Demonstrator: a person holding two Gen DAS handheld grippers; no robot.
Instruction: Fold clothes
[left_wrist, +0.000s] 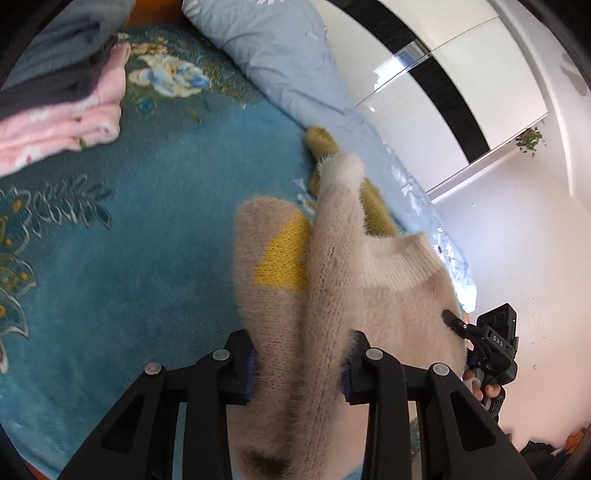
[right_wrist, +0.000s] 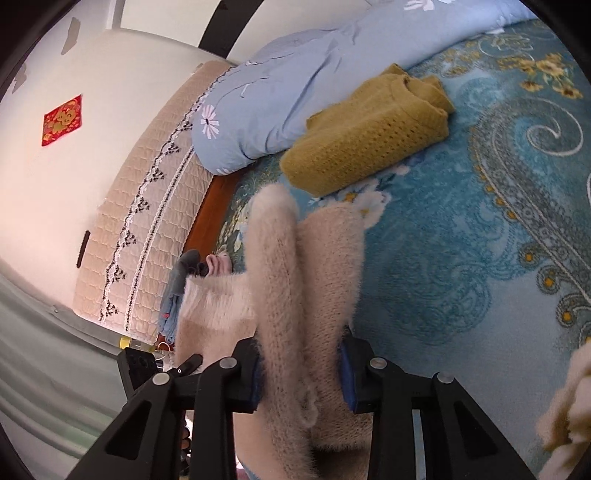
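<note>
A fuzzy beige sweater (left_wrist: 332, 266) with a yellow patch (left_wrist: 284, 258) hangs bunched between both grippers above the blue floral bedspread (left_wrist: 155, 229). My left gripper (left_wrist: 299, 373) is shut on a thick fold of it. My right gripper (right_wrist: 303, 373) is shut on another fold of the same sweater (right_wrist: 295, 295). The right gripper also shows in the left wrist view (left_wrist: 476, 339), at the sweater's right edge. A folded mustard knit sweater (right_wrist: 369, 136) lies on the bedspread (right_wrist: 461, 258) beyond, beside the duvet.
A light blue flowered duvet (right_wrist: 280, 92) lies along the far side of the bed. A pile of folded pink and grey clothes (left_wrist: 62, 107) sits at the bed's left end. A quilted headboard (right_wrist: 147, 221) and white walls stand beyond. Fuzzy cream cloth (right_wrist: 569, 398) shows at the right edge.
</note>
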